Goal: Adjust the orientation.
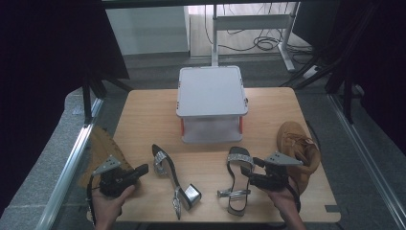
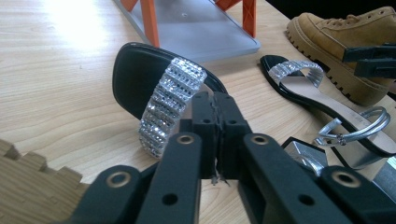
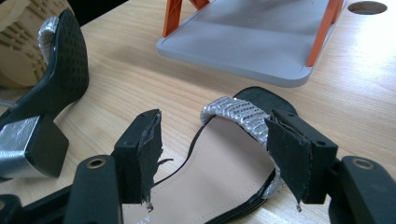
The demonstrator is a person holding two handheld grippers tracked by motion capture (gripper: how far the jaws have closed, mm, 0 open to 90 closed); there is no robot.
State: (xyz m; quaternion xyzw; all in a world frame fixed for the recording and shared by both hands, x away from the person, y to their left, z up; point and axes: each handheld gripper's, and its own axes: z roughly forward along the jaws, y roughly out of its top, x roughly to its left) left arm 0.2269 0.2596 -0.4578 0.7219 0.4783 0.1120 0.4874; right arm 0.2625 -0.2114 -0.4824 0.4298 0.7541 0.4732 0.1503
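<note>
Near the front edge of the wooden table (image 1: 143,120), two black sandals with glittering silver straps, lying between the two grippers. Left sandal (image 1: 173,181) tipped on its side, silver block heel toward the person, strap end pointing at the far side. Right sandal (image 1: 238,179) flat on its sole, insole up, thin silver ankle strap lying out to its left.

Right gripper (image 1: 258,170) held just right of the flat sandal, jaws spread wide. Seen from the right gripper view, jaws standing on either side of the sandal's front (image 3: 233,154), the right pad close against the sparkling strap, the left pad clear of the sole; nothing clamped. Same view also giving the dotted underside of the left sandal (image 3: 51,93) and its silver heel, hidden from above.

Left gripper (image 1: 142,169) just left of the tipped sandal, jaws pressed together and holding nothing. Left gripper view: closed tips (image 2: 215,130) right in front of that sandal's jewelled band (image 2: 173,102), contact not clear; further off, the flat sandal (image 2: 317,98).

Behind the sandals, mid-table, a grey two-tier rack (image 1: 212,91); orange legs plain in both gripper views, barely visible from above. Tan boot (image 1: 299,148) at the right edge beside the right gripper; another tan boot (image 1: 103,143) at the left edge, its tread (image 2: 28,186) filling a corner of the left gripper view.
</note>
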